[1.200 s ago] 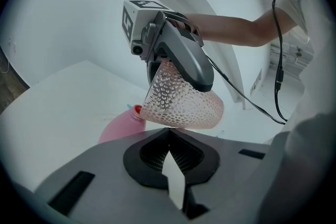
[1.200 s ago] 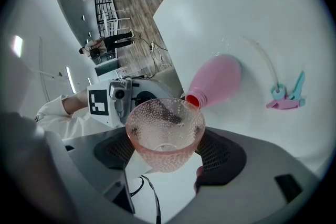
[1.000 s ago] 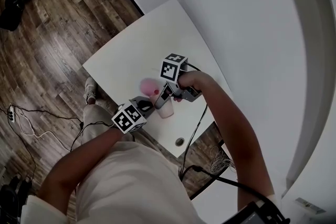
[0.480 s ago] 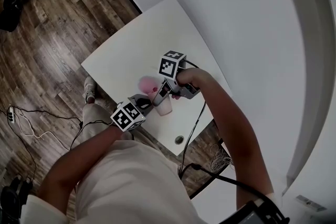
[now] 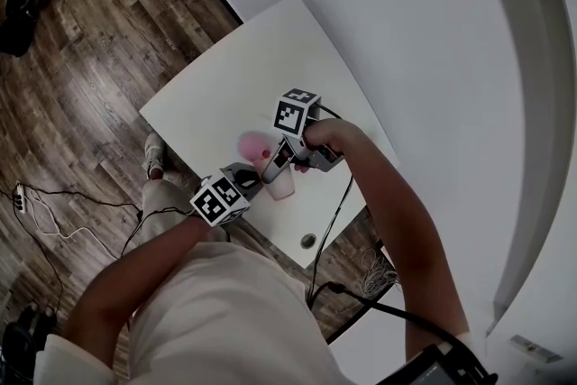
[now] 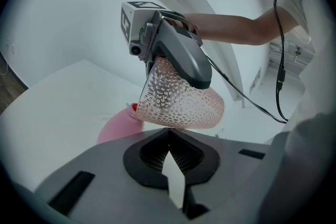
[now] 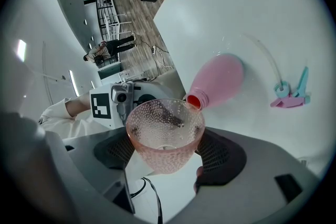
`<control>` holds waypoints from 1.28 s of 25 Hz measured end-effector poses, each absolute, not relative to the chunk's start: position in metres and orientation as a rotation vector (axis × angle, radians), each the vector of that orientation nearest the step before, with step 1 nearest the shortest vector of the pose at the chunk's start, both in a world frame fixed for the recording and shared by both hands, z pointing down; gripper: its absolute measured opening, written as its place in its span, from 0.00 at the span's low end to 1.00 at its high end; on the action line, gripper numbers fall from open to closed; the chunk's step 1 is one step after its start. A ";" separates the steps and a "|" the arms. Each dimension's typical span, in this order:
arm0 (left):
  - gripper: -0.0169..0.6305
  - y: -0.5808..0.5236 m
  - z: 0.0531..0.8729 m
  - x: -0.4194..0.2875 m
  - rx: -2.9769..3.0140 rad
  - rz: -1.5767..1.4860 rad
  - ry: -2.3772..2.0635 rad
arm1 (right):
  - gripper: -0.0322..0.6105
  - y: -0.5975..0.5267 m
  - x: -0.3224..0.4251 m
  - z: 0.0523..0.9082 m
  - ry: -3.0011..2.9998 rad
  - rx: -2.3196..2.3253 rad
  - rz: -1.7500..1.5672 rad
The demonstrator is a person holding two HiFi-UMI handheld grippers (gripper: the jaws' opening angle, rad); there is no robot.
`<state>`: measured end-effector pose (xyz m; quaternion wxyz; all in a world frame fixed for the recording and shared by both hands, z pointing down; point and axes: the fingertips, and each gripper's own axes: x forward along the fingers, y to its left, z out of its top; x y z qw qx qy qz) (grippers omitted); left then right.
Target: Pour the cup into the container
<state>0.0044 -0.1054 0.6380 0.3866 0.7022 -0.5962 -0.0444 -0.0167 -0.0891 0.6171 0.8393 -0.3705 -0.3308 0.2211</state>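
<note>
My right gripper [image 7: 167, 153] is shut on a pink dimpled glass cup [image 7: 165, 136], held tipped with its rim close to the red mouth of a pink bottle [image 7: 218, 78] lying on the white table [image 5: 225, 86]. I make out nothing inside the cup. In the head view the cup [image 5: 282, 184] hangs just right of the bottle [image 5: 253, 144], under the right gripper [image 5: 278, 169]. My left gripper [image 6: 168, 134] is just below the cup [image 6: 181, 102], jaws together with nothing between them; the bottle [image 6: 116, 127] lies beyond it to the left.
A light-blue and pink cap piece with a thin tube [image 7: 290, 94] lies on the table past the bottle. A round hole [image 5: 308, 242] sits near the table's front edge. Cables [image 5: 36, 212] trail over the wooden floor to the left, and a wall curves along the table's far side.
Both grippers and the cup have drifted very slightly up and left in the head view. The cup stays tipped beside the bottle.
</note>
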 end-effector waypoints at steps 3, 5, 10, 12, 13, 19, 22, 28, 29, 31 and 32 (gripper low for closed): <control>0.04 -0.107 0.638 0.004 1.794 -0.103 -1.516 | 0.63 -0.090 -0.017 0.617 -0.698 -0.785 0.467; 0.04 -0.107 0.638 0.004 1.796 -0.095 -1.515 | 0.63 -0.090 -0.017 0.618 -0.698 -0.787 0.466; 0.04 -0.106 0.640 0.004 1.800 -0.086 -1.508 | 0.63 -0.091 -0.016 0.619 -0.700 -0.785 0.461; 0.04 -0.105 0.641 0.003 1.803 -0.081 -1.505 | 0.63 -0.092 -0.016 0.620 -0.704 -0.784 0.465; 0.04 -0.105 0.641 0.002 1.804 -0.079 -1.504 | 0.63 -0.092 -0.016 0.620 -0.709 -0.786 0.468; 0.04 -0.103 0.642 -0.002 1.792 -0.060 -1.507 | 0.63 -0.092 -0.012 0.616 -0.755 -0.835 0.494; 0.04 -0.102 0.642 -0.003 1.788 -0.043 -1.508 | 0.63 -0.092 -0.010 0.615 -0.795 -0.861 0.501; 0.04 -0.102 0.640 -0.006 1.780 -0.020 -1.511 | 0.63 -0.093 -0.011 0.613 -0.887 -0.897 0.500; 0.04 -0.103 0.640 -0.005 1.780 -0.013 -1.512 | 0.63 -0.095 -0.010 0.613 -0.904 -0.905 0.498; 0.04 -0.104 0.639 -0.006 1.777 -0.002 -1.515 | 0.63 -0.097 -0.010 0.612 -0.942 -0.923 0.499; 0.04 -0.104 0.639 -0.006 1.774 0.002 -1.519 | 0.63 -0.097 -0.010 0.611 -0.966 -0.934 0.498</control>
